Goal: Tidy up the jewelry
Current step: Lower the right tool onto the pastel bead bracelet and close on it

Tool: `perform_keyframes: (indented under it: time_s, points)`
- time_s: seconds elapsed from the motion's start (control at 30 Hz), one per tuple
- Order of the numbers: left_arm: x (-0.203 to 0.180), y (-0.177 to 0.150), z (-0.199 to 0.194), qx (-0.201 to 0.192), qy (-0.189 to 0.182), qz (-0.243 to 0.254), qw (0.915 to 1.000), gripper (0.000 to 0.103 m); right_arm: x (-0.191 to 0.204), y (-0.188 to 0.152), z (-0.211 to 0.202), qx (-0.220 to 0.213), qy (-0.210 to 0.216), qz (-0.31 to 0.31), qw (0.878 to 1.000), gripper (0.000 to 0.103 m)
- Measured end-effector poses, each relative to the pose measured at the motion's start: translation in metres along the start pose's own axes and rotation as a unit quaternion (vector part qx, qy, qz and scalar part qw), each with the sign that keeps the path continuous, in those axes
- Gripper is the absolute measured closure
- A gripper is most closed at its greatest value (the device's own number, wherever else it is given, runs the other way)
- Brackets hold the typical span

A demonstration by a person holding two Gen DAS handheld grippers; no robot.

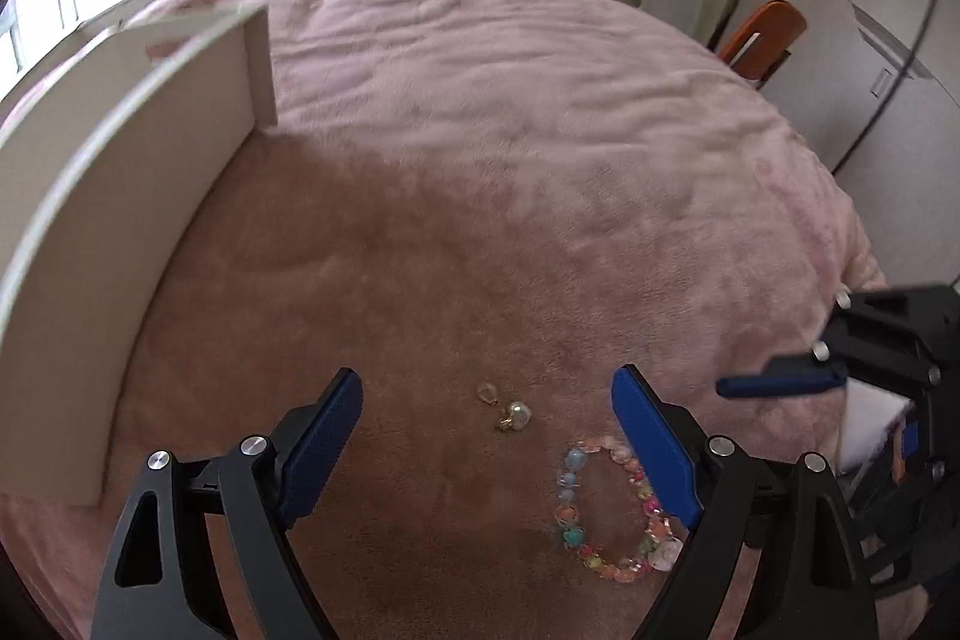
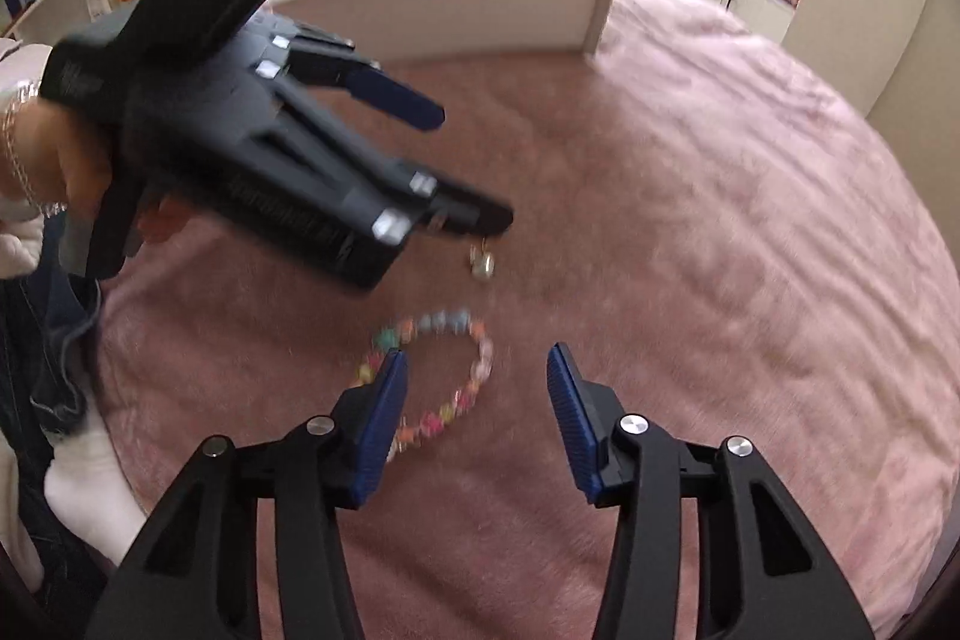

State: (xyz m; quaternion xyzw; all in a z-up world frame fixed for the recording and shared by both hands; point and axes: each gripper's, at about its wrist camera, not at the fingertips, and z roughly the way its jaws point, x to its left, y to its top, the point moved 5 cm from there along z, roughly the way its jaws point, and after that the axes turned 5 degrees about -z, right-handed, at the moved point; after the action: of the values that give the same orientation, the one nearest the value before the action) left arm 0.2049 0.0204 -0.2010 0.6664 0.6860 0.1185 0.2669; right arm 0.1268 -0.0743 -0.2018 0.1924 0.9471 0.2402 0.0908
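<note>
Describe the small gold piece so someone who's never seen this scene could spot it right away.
Start at the pink plush blanket covering the bed. In the left wrist view, look between the left gripper's blue pads, where two pieces of jewelry lie. The earrings are the tiny gold-and-clear cluster, apart from the multicoloured bead bracelet, which forms a far larger ring.

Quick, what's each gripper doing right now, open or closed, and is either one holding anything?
Left gripper: open, holding nothing, above the earrings.
Right gripper: open, holding nothing, over the bead bracelet.
</note>
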Motion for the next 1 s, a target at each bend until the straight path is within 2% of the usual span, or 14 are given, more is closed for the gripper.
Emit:
perform_keyframes:
  time_s: [0.1, 0.2, 0.4, 0.5, 0.57, 0.73, 0.87, 1.0]
  points:
    - [0.012, -0.002, 0.017, 0.017, 0.006, -0.038, 0.9991, 0.017, 0.002, -0.007, 0.011, 0.013, 0.001, 0.004, 1.000, 0.057]
    - [0.020, -0.006, 0.030, 0.032, -0.004, -0.074, 0.9968, 0.019, 0.002, -0.011, 0.020, 0.021, 0.008, 0.014, 1.000, 0.057]
    - [0.021, -0.009, 0.044, 0.039, 0.013, -0.076, 0.9963, 0.019, 0.009, -0.013, 0.037, 0.048, 0.023, 0.023, 0.998, 0.061]
    - [0.022, -0.008, 0.051, 0.040, 0.016, -0.085, 0.9955, 0.019, 0.013, -0.013, 0.046, 0.062, 0.031, 0.020, 0.997, 0.071]
    - [0.022, -0.008, 0.054, 0.039, 0.021, -0.092, 0.9948, 0.019, 0.015, -0.014, 0.051, 0.076, 0.036, 0.018, 0.996, 0.081]
    - [0.029, -0.009, 0.052, 0.036, 0.062, -0.099, 0.9925, 0.049, 0.016, -0.014, 0.055, 0.086, 0.057, 0.029, 0.994, 0.091]
    - [0.037, -0.008, 0.050, 0.038, 0.052, -0.108, 0.9921, 0.059, 0.012, -0.012, 0.054, 0.087, 0.065, 0.041, 0.993, 0.092]
    - [0.044, -0.007, 0.049, 0.037, 0.020, -0.124, 0.9914, 0.079, 0.005, -0.008, 0.050, 0.081, 0.067, 0.046, 0.993, 0.093]
